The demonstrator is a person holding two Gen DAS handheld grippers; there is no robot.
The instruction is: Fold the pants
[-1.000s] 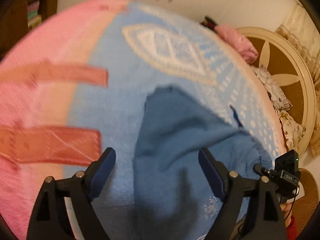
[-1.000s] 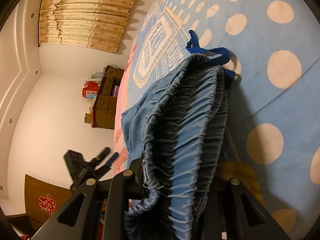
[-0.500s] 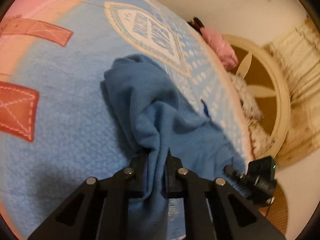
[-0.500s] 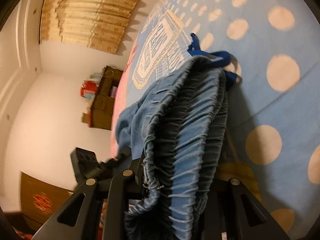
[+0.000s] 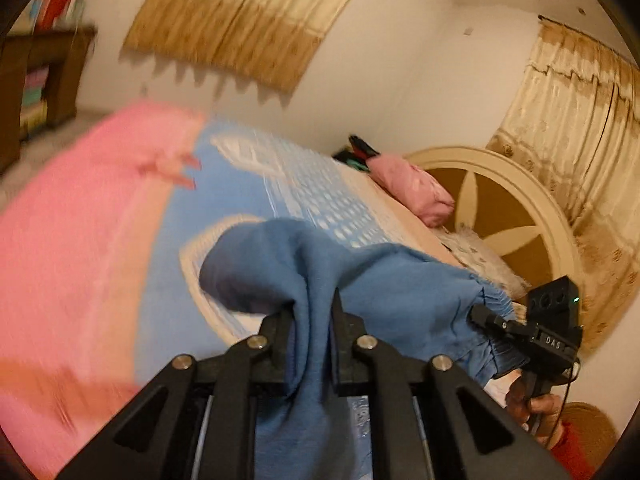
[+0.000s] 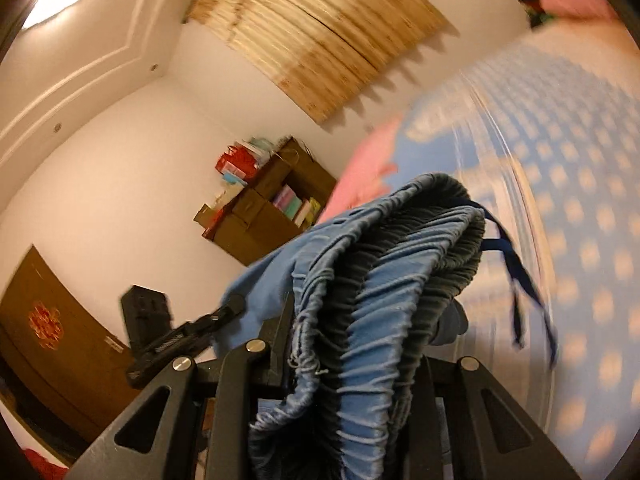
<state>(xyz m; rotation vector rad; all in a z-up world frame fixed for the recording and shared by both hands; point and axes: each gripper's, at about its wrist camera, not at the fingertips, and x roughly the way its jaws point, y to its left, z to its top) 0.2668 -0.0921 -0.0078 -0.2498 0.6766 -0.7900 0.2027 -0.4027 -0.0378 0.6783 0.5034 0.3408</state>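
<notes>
The blue pants (image 5: 380, 288) hang in the air between both grippers, above the blue and pink blanket (image 5: 248, 184). My left gripper (image 5: 312, 320) is shut on a bunched fold of the plain blue cloth, which spills out past both fingers. In the right wrist view my right gripper (image 6: 360, 336) is shut on the gathered elastic waistband (image 6: 384, 280); its right finger is hidden behind the cloth. A dark blue drawstring (image 6: 516, 276) dangles from the waistband. Each view shows the other gripper at its edge: the right one (image 5: 496, 322), the left one (image 6: 180, 332).
A pink pillow (image 5: 412, 188) and a round cream headboard (image 5: 500, 208) lie at the bed's far end. A person's hand (image 5: 532, 408) holds the right gripper's handle. A brown shelf with books (image 6: 272, 208) and a wooden door (image 6: 48, 320) stand along the walls. Both views are motion-blurred.
My left gripper was open over the flat pants, then shut on a fold. Both grippers have since risen, lifting the pants off the blanket, and the right one has rolled.
</notes>
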